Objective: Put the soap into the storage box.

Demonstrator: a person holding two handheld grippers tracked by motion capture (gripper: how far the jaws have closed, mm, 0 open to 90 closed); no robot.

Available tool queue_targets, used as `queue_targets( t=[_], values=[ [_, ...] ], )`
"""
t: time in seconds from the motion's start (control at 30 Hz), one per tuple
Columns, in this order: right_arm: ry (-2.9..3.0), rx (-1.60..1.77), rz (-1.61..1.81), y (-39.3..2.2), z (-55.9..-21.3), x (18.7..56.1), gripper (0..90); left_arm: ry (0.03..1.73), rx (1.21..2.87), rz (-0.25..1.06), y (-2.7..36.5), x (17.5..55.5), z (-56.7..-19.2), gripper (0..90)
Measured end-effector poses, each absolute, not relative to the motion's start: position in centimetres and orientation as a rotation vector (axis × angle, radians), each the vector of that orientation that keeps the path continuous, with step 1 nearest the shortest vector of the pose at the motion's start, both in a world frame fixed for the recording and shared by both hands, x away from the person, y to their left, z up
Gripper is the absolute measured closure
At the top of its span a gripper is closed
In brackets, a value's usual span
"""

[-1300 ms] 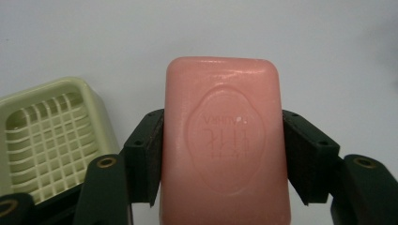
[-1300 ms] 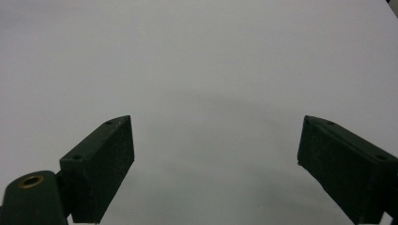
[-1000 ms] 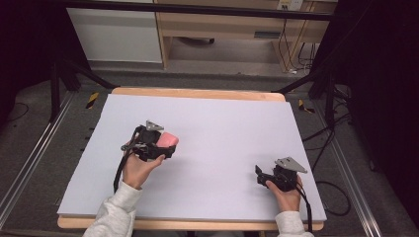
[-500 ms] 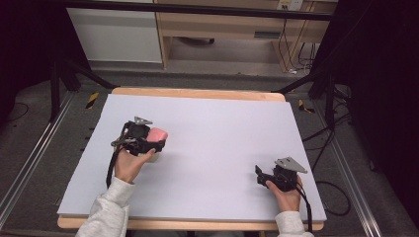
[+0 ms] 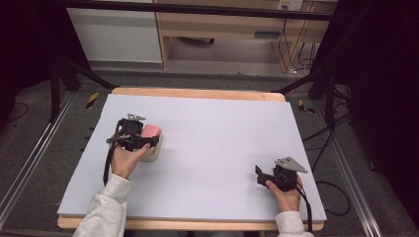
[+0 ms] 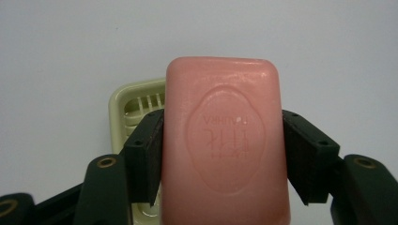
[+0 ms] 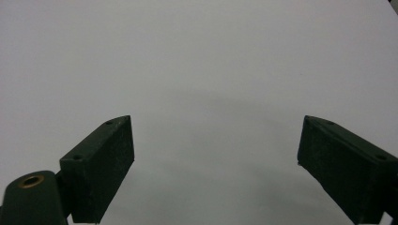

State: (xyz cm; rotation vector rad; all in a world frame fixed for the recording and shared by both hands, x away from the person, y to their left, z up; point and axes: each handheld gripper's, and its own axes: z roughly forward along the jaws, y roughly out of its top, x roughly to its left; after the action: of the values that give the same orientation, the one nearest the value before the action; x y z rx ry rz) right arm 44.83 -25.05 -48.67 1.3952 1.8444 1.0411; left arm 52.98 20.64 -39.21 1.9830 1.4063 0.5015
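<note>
At the left side of the pale grey table top (image 5: 222, 148), the left gripper (image 5: 141, 140) holds a pink, rounded rectangular bar of soap (image 6: 224, 140) over a cream plastic soap dish (image 6: 136, 101). The carry looks nearly done; lowering and release remain. Its jaws are clamped on the bar's long sides. The right gripper (image 7: 213, 164) rests idle near the front right edge, jaws spread with nothing between them.
</note>
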Motion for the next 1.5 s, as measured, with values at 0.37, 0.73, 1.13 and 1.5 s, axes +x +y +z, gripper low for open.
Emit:
queue_targets(
  t=[0.37, 0.73, 1.13, 1.5],
  values=[
    [1.847, 1.394, 1.040, -25.0, -48.7, 44.9, 11.4, 1.453, 1.960, 0.528, 21.4, 53.8, -39.9, 37.3],
    [1.849, 1.392, 1.042, -25.1, -48.7, 44.9, 11.4, 1.489, 1.966, 0.519, 21.7, 54.4, -41.4, 37.3],
    [1.850, 1.391, 1.044, -25.1, -48.7, 44.9, 11.5, 1.515, 1.965, 0.508, 22.0, 55.0, -42.5, 37.3],
    [1.852, 1.393, 1.045, -25.1, -48.7, 44.9, 11.5, 1.521, 1.969, 0.492, 21.6, 55.4, -43.4, 37.3]
  ],
)
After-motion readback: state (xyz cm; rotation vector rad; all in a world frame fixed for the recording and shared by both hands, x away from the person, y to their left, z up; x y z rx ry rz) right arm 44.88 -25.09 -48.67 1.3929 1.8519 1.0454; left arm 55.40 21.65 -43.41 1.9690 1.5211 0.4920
